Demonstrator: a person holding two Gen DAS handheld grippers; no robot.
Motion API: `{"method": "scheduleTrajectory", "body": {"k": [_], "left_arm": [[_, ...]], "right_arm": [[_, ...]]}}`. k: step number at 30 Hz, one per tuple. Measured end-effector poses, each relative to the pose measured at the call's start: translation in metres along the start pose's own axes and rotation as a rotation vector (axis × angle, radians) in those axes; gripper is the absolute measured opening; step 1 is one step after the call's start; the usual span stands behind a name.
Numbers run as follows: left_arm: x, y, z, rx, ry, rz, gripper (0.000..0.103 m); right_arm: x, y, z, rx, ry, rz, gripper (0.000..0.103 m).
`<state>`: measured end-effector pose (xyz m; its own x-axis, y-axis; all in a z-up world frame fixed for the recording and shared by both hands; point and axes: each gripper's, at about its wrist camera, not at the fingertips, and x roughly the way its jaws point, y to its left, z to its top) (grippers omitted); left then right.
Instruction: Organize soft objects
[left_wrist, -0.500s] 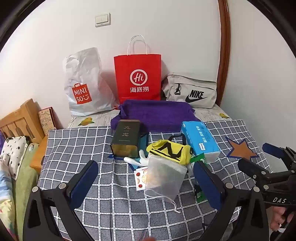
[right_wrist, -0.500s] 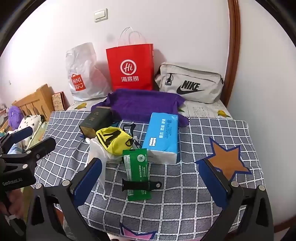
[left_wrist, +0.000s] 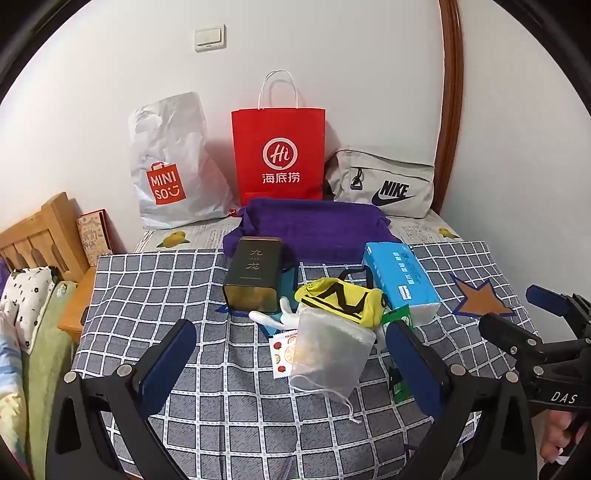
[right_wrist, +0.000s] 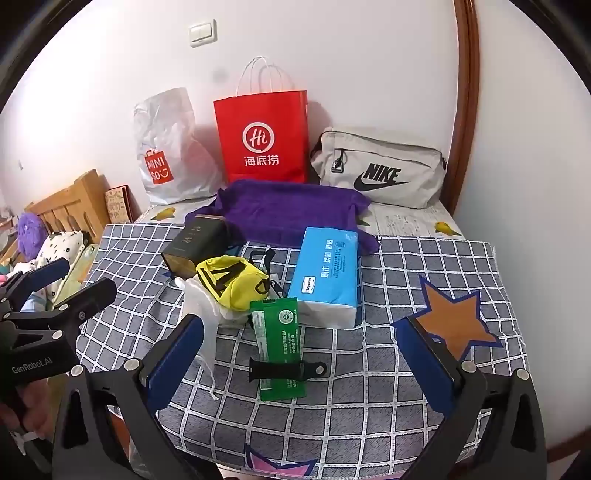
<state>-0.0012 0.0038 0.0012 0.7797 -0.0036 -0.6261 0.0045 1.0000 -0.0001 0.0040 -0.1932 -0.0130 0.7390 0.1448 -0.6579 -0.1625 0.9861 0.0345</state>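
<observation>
Both grippers hang over the near edge of the checked cloth (right_wrist: 388, 413) with nothing between their blue pads. From my left gripper (left_wrist: 291, 354), jaws spread wide, I look straight at the cluster of things in the middle; my right gripper (right_wrist: 301, 354), also released and wide apart, sits lower right of that cluster, and I can see it at 3 o'clock in the left wrist view.

Nearest the left gripper, at 12 o'clock from its fingertips, lies a translucent mesh drawstring pouch (left_wrist: 328, 358), its cord trailing toward me. It lies partly over a fruit-print sticker sheet (left_wrist: 282, 350) and touches a yellow fabric pouch (left_wrist: 343, 301) with black stripes just behind it. At 11 o'clock from the mesh pouch a dark tin (left_wrist: 255, 277) lies on its side, with a white plastic piece (left_wrist: 275, 317) poking out in front of it. At 1 o'clock is a blue tissue pack (left_wrist: 400, 278), lying flat, close beside the yellow pouch.

In the right wrist view a green sachet (right_wrist: 280, 343) lies at 12 o'clock between the fingers, with a black watch strap (right_wrist: 288, 369) across it. Behind everything a folded purple towel (right_wrist: 288, 210) stretches along the far edge of the cloth, touching the tin and the tissue pack.

Against the wall stand a white Miniso bag (left_wrist: 170, 162), a red paper bag (left_wrist: 279, 155) and a grey Nike pouch (left_wrist: 384, 184), left to right. A wooden headboard (left_wrist: 37, 236) sits at 9 o'clock.
</observation>
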Motion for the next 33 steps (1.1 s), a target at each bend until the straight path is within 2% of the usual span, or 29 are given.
{"method": "scheduleTrajectory", "body": {"k": [33], "left_arm": [[-0.0040, 0.0027, -0.0026, 0.004, -0.014, 0.003, 0.103]], "right_arm": [[-0.0006, 0.0006, 0.0003, 0.017, -0.010, 0.020, 0.103]]}}
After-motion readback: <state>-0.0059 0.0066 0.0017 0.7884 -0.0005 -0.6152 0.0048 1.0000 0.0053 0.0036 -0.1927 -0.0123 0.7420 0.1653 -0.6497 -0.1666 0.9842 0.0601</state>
